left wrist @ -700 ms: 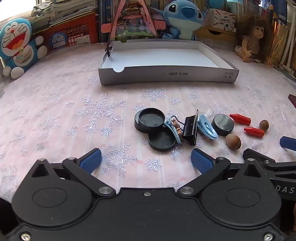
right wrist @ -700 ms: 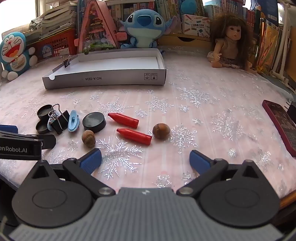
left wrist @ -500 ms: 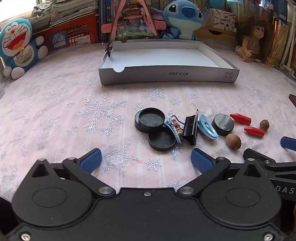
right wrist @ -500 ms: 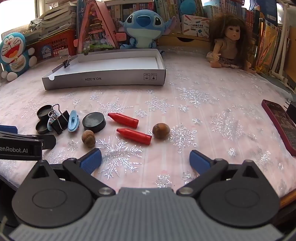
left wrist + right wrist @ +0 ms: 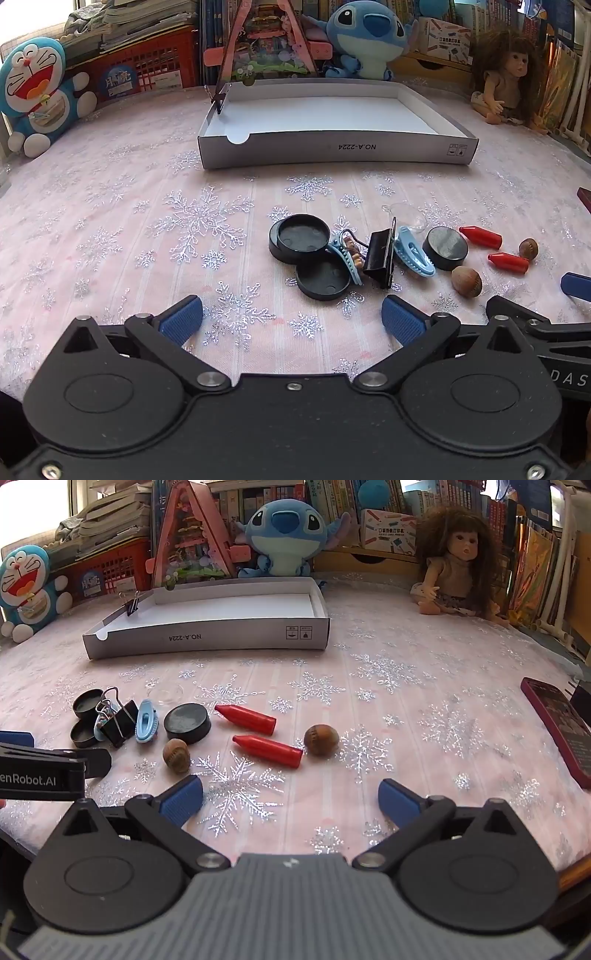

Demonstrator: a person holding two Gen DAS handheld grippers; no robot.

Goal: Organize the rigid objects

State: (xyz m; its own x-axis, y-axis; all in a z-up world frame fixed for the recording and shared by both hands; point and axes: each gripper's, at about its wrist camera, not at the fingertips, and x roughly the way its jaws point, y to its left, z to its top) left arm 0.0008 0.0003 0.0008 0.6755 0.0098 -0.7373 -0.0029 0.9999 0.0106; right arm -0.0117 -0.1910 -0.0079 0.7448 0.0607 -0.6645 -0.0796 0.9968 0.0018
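Both wrist views look downward, sharing the box (image 5: 332, 151)

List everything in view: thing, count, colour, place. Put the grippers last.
box tray: 1, white, far centre of the table, a binder clip on its left wall
round caps: 3, black, two overlapping at the cluster's left, one to the right
hair clips: 2, light blue, either side of the loose binder clip
binder clip: 1, black, mid cluster
crayon-shaped pieces: 2, red, right of the cluster
nuts: 2, brown, near the red pieces
plush toys: 2, blue, back edge
doll: 1, brown-haired, back right
phone: 1, dark red, right edge
left gripper: open, empty
right gripper: open, empty
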